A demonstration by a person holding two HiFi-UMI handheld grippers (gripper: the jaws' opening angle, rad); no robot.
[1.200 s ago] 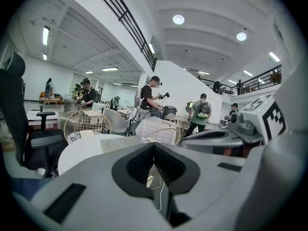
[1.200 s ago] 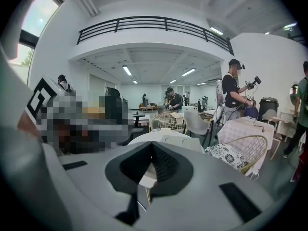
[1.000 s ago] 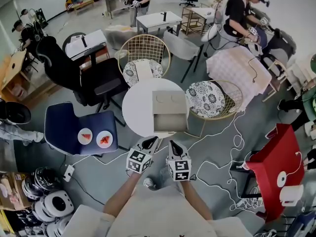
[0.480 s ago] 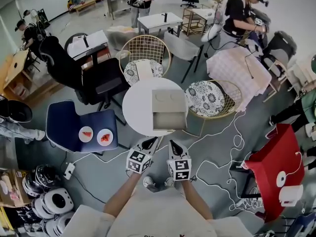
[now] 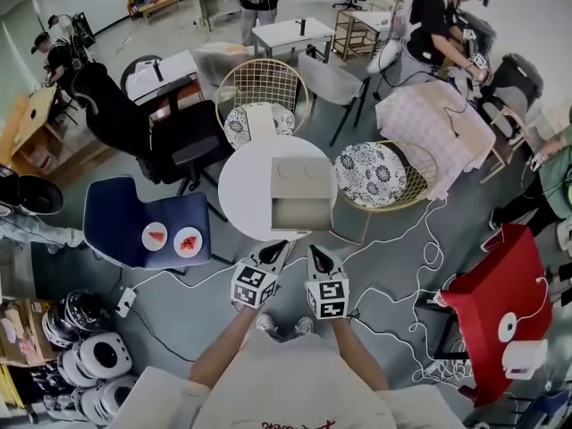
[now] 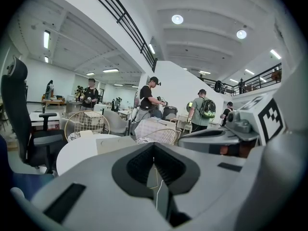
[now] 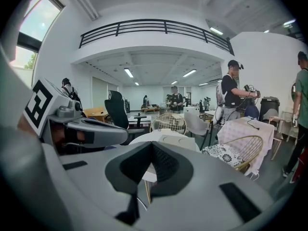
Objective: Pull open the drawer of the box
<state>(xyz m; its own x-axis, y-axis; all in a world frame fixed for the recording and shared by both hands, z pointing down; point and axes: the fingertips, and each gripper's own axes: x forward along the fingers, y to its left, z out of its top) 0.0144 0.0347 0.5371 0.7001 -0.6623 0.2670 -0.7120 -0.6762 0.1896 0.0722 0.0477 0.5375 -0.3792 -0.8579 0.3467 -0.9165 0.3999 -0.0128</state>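
A beige box stands on the round white table. Its drawer is pulled out toward me, open and empty. My left gripper and right gripper hover side by side just off the table's near edge. Both are shut on nothing, a short way from the drawer front. In the left gripper view the left gripper has its jaws together, with the box beyond them. From the right gripper, jaws also together, the box sits ahead on the table.
Wire chairs with patterned cushions flank the table at the back and right. A blue chair holding two plates is at the left, with a black office chair behind it. Cables trail over the floor, and a red stand is at the right. Several people work in the background.
The grippers and the open drawer stay as they were. Only the head view drifts slightly, and people in the background shift.
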